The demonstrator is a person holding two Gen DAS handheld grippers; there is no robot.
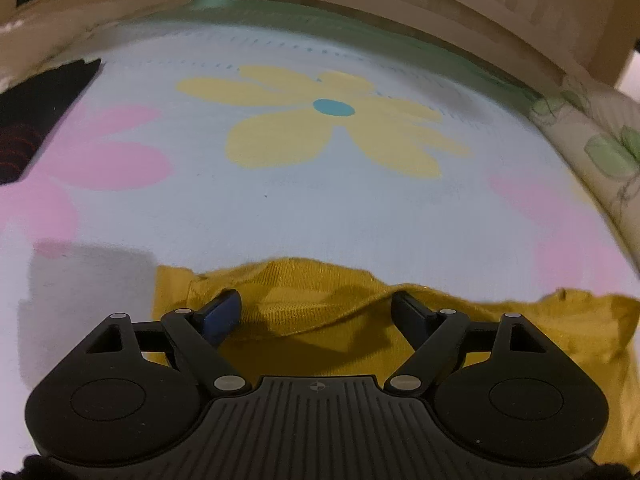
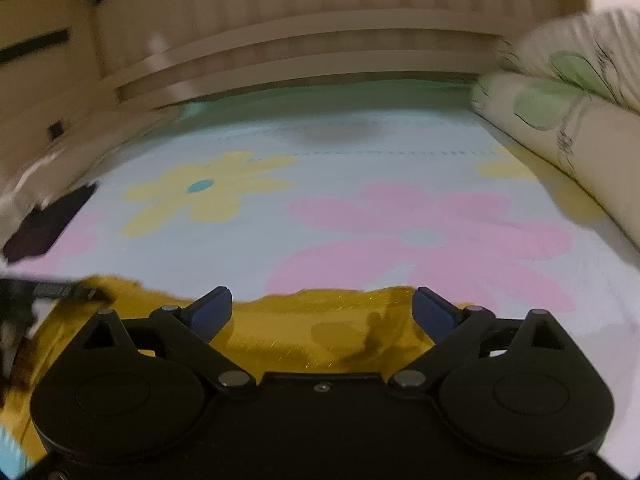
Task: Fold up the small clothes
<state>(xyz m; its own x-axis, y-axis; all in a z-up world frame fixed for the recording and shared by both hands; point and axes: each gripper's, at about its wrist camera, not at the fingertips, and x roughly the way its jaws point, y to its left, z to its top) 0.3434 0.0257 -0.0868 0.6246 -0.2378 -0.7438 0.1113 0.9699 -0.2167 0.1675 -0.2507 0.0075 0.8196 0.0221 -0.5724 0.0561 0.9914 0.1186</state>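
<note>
a: nearest first. left gripper [image 1: 316,310] spread wide above the mustard garment [image 1: 304,312], nothing pinched, cloth lying slack under the fingers. right gripper [image 2: 322,310] likewise spread wide, pads clear of the cloth.

b: reason for that pose?

a: judged as between grips: garment laid flat on the flowered sheet [image 1: 320,208] at the near edge, so as to give a folding surface. ridges and a raised crease across the middle, not yet smooth.

b: edges?

a: far hem wavy, running left to right just beyond the fingertips. cannot tell sleeve from body here.

b: room ahead?

a: plenty. bare sheet past the hem, yellow flower print [image 1: 320,120] further on. dark folded item [image 1: 36,120] well apart at the far left, patterned pillow [image 2: 560,120] along the right, wooden headboard [image 2: 320,40] closing off the far end.
</note>
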